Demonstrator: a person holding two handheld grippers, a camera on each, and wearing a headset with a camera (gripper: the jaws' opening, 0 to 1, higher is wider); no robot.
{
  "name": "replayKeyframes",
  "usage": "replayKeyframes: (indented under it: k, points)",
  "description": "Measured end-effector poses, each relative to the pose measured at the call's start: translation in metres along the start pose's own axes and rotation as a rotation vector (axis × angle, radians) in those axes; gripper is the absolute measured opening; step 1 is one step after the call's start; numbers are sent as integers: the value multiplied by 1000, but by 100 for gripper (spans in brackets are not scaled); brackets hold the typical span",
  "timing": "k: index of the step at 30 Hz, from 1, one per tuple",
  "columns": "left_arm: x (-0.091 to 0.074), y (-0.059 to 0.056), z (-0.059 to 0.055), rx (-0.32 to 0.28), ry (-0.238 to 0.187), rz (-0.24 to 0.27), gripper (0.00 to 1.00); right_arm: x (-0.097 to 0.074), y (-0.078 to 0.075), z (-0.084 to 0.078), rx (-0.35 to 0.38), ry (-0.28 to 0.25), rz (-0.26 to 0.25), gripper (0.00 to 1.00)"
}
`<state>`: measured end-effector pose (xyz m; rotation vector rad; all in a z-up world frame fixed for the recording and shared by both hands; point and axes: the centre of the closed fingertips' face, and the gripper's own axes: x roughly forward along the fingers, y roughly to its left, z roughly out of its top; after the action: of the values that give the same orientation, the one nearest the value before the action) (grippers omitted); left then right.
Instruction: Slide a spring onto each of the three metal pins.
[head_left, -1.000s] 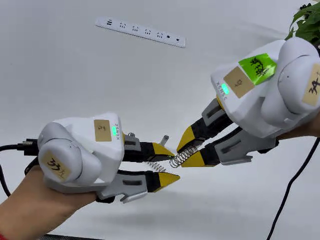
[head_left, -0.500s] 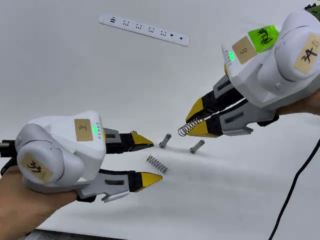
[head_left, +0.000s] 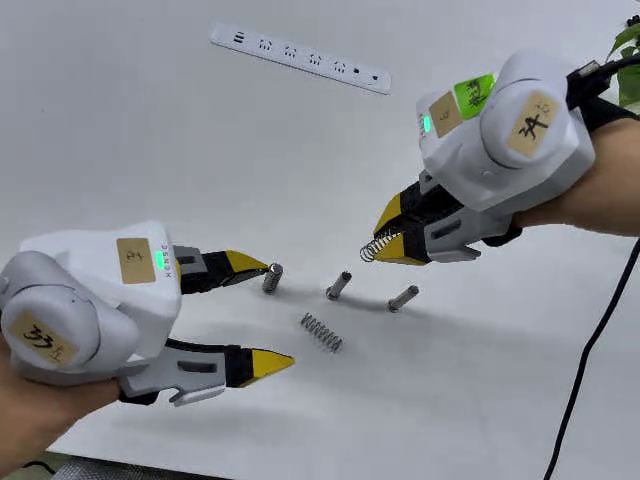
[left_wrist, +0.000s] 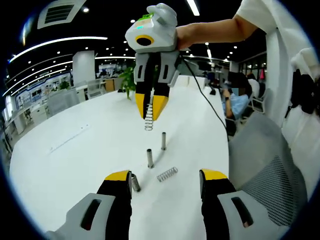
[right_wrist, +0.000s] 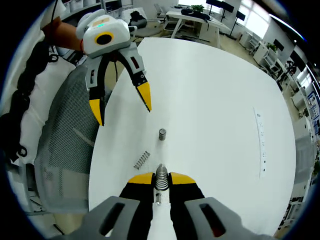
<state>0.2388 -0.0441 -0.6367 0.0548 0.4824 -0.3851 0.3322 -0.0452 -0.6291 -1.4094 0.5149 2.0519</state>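
Well, the right gripper (head_left: 392, 240) is pinching a spring (head_left: 376, 246) between its yellow tips, and most of the spring is sticking out past them. I think it is holding the spring by one end so the open end can go down over a pin. In the right gripper view the spring is pointing down at the white table (head_left: 150, 150). What looks like a pin is peeking out just under it, so the gripper seems to be lining it up.

The left gripper (head_left: 262, 314) is hanging low over the table with its jaws spread wide, gripping nothing. The three pins are standing in a row near it. The nearest pin (head_left: 272, 277), just beside its upper tip, is already wearing a spring. The middle pin (head_left: 339, 285) and the far pin (head_left: 403, 297) are bare. A loose spring (head_left: 321, 332) is lying flat on the table near the middle pin, out in front of the open jaws. I think the jaws are open so they can grab that one next.

So one pin looks done and two are left. The spring is bendy and the pins are thin, so getting the end right over the top will be the hard part.
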Motion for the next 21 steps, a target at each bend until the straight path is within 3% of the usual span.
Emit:
replayKeyframes:
  k: [4,21]
  points:
    - [-2,2,-7,-13,9,7,64,9,-1,-4,11,15,10,12]
    - [-5,8,-17,-89,-4,28,75,39,-5,-14,46,50,42,12]
